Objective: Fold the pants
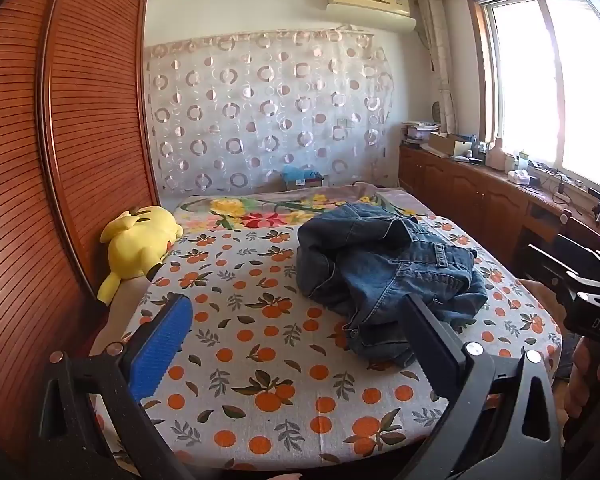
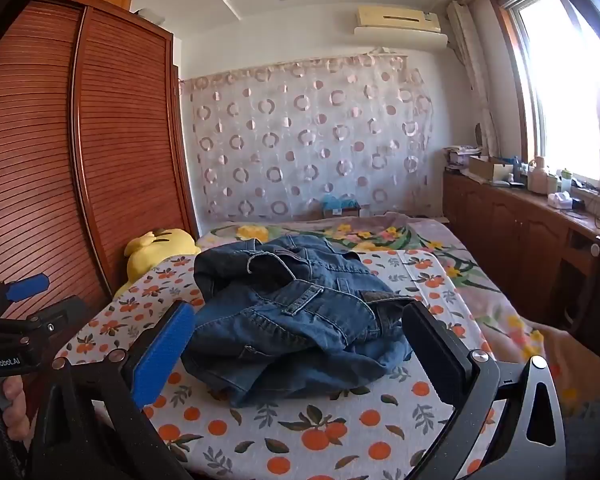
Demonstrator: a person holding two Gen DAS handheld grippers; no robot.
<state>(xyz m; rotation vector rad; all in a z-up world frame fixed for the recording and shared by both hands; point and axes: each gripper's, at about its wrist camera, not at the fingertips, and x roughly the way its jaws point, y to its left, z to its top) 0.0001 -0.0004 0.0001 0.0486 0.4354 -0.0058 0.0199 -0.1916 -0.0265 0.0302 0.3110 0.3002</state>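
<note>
Blue denim pants [image 1: 384, 268] lie in a crumpled heap on the orange-print cloth [image 1: 260, 360] over the bed. My left gripper [image 1: 296, 344] is open and empty, short of the heap and to its left. In the right wrist view the pants [image 2: 296, 320] sit just beyond my open, empty right gripper [image 2: 300, 352], between its blue finger pad [image 2: 164, 356] and black finger pad [image 2: 432, 352]. The right gripper's body also shows at the right edge of the left wrist view [image 1: 588, 296]. The left gripper shows at the left edge of the right wrist view [image 2: 20, 320].
A yellow plush toy [image 1: 140, 248] lies at the bed's left side against the wooden wardrobe [image 1: 60, 160]. A floral blanket [image 1: 284, 208] covers the far bed. A cluttered wooden counter [image 1: 500, 184] runs under the window on the right.
</note>
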